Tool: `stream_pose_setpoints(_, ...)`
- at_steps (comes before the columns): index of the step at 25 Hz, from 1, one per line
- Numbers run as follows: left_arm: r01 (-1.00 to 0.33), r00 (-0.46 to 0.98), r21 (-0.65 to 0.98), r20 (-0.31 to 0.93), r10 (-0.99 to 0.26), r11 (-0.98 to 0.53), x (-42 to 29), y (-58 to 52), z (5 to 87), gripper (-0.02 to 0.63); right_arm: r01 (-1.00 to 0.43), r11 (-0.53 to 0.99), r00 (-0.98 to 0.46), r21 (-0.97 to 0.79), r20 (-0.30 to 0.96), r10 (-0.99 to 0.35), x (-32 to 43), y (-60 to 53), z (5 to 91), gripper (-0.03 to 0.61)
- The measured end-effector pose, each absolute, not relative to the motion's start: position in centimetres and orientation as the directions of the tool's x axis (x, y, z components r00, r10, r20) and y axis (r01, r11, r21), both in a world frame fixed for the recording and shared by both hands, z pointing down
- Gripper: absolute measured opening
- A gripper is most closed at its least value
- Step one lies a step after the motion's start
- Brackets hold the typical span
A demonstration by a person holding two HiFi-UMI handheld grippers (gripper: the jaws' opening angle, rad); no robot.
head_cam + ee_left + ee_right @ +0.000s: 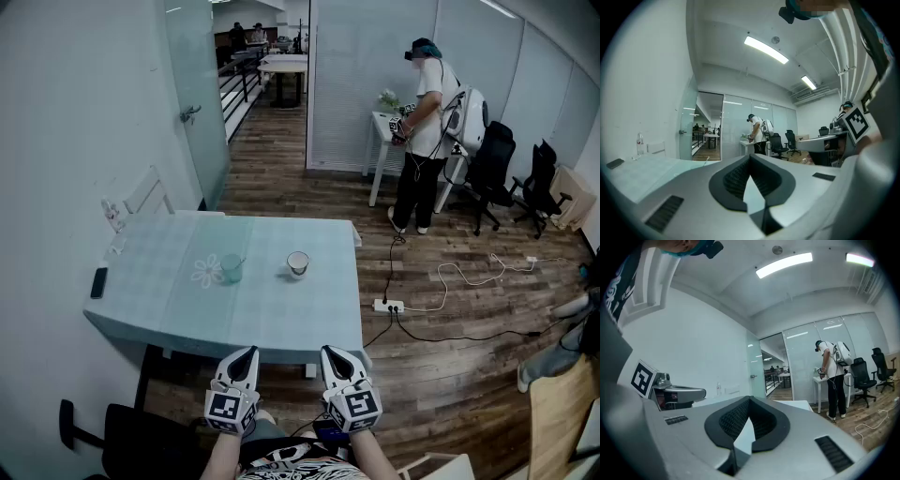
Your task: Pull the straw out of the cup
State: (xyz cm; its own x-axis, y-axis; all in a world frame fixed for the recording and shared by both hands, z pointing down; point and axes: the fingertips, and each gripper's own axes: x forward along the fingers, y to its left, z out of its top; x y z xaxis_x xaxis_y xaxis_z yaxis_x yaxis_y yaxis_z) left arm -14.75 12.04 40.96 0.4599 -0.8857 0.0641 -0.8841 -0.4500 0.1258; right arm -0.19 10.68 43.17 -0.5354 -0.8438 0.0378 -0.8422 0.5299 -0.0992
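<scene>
**Tongs shut and empty; straw in the cup**

Left gripper (pixel 249 352) and right gripper (pixel 330 352) are held side by side and level, just short of the near edge of the table (pixel 281 319). The jaws of each are together with nothing between them. Each gripper view shows the dark pads (pixel 733 180) meeting at the tip.

- Cup (pixel 232 270): pale teal, upright near the middle of the tabletop, well apart from both grippers.
- Straw (pixel 242 261): thin, leaning out of the cup to the right.
- Flower-shaped mat (pixel 206 271): just left of the cup; cannot tell whether it touches.
- Small white bowl (pixel 297 263): to the right of the cup, apart from it.
- Dark phone (pixel 98 282): at the table's left edge.
- Another person (pixel 427 122): standing at a white side table (pixel 382 122) in the background.
</scene>
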Motion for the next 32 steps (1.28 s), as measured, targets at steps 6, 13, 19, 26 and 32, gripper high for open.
stream_pose_setpoints(6, -0.892, 0.448, 0.11, 0.078, -0.89, -0.439, -15.6, 11.8, 44.1, 0.012, -0.838, 0.535, -0.541, -0.102, 0.032, -0.841, -0.3, 11.1, 43.3, 0.017)
stream_pose_setpoints(13, -0.902, 0.432, 0.068, 0.109, -0.895, -0.427, -15.5, 12.0, 44.1, 0.014, -0.846, 0.52, -0.527, -0.117, 0.04, -0.849, -0.1, 11.7, 43.4, 0.017)
stream_pose_setpoints(19, -0.896, 0.443, 0.028, 0.119, -0.889, -0.443, -14.9, 12.8, 44.2, 0.014, -0.841, 0.525, -0.534, -0.13, 0.046, -0.844, -0.1, 12.6, 43.9, 0.017)
stream_pose_setpoints(26, -0.889, 0.454, 0.001, 0.125, -0.882, -0.458, -14.0, 13.9, 43.8, 0.014, -0.841, 0.525, -0.534, -0.134, 0.044, -0.844, 0.3, 13.5, 43.8, 0.017)
stream_pose_setpoints(32, -0.886, 0.46, 0.003, 0.119, -0.88, -0.463, -13.6, 13.6, 43.7, 0.014, -0.847, 0.515, -0.524, -0.13, 0.048, -0.85, 0.8, 13.4, 44.1, 0.017)
